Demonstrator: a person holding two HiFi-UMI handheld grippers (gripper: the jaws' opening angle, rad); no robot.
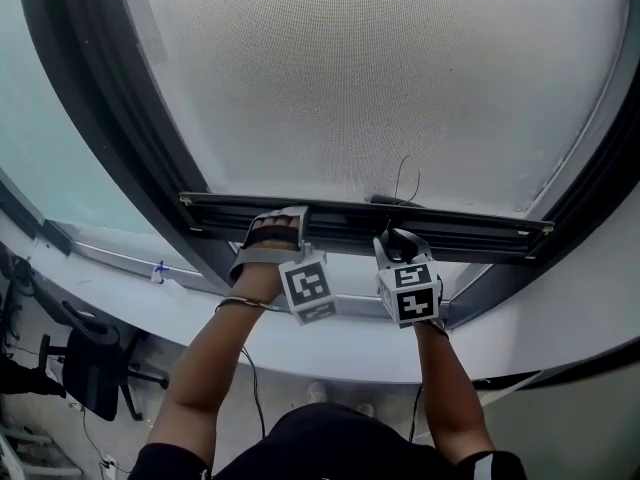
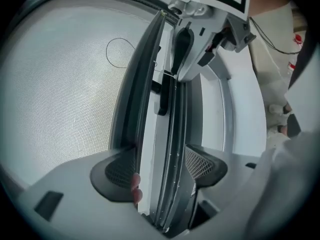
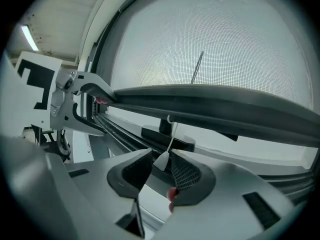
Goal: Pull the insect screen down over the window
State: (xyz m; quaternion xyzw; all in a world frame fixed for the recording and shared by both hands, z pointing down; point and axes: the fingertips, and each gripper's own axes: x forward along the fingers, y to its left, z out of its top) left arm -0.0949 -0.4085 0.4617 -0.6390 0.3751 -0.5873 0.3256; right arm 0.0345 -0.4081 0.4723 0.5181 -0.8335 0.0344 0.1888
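— Where was the insect screen?

— Its mesh filled the head view from 9 o'clock round to 3. Its bottom bar ran across the middle, inside the dark window frame.

— And your tools?

— My left gripper was clamped on the bottom bar, one pad on each face, toward 9 o'clock of the bar's middle. My right gripper sat just beside it at 3 o'clock. Its jaws were nearly together, pinching the white pull tab, which hung on a thin cord at 6 o'clock under the bar.
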